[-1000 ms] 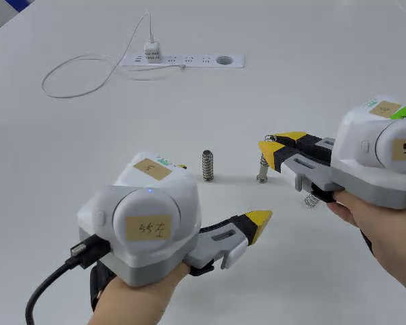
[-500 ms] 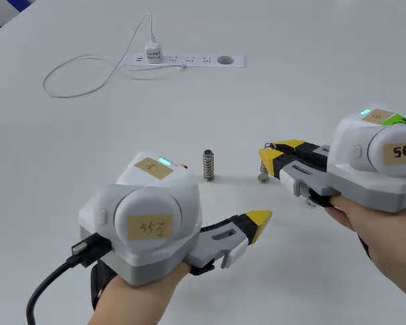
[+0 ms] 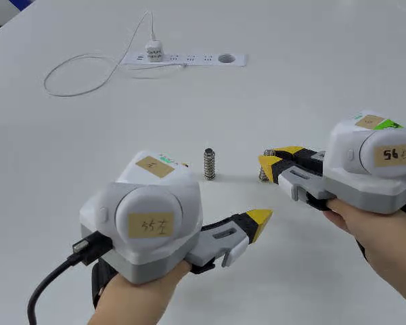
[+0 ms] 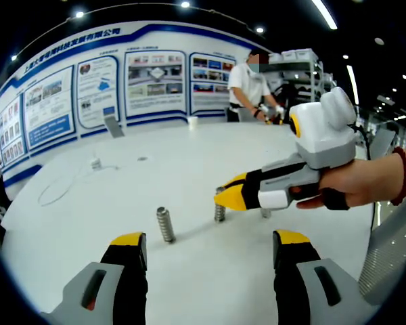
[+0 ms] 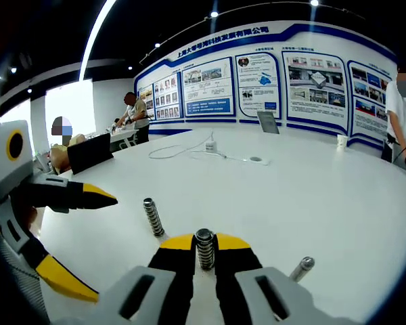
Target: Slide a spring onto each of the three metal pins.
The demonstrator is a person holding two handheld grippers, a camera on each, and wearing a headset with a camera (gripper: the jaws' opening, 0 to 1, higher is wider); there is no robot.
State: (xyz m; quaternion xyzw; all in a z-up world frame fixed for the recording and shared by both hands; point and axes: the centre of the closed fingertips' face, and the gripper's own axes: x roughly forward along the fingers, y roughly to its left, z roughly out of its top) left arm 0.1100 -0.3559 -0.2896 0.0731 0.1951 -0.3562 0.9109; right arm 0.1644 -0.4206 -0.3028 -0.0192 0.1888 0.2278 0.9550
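Three metal pins stand in a row on the white table [image 3: 311,81]. The left pin carries a spring [image 3: 209,163], also the spring [image 4: 165,224] in the left gripper view. My right gripper [image 3: 268,162] is shut on a second spring [image 5: 204,248] sitting over the middle pin [image 3: 263,175], its jaws pressed against the coils. A bare third pin [image 5: 302,267] stands to the right of the jaws. My left gripper [image 4: 206,245] is open and holds nothing, hovering short of the pins, its yellow fingertip [image 3: 258,217] pointing right.
A white power strip [image 3: 183,60] with a plugged charger [image 3: 152,49] and a looping white cable [image 3: 74,71] lies at the far side of the table. People stand by display boards in the background [image 4: 247,84].
My right gripper has sunk lower and a little toward me over the middle pin, with the spring between its jaws. The left gripper has stayed put.
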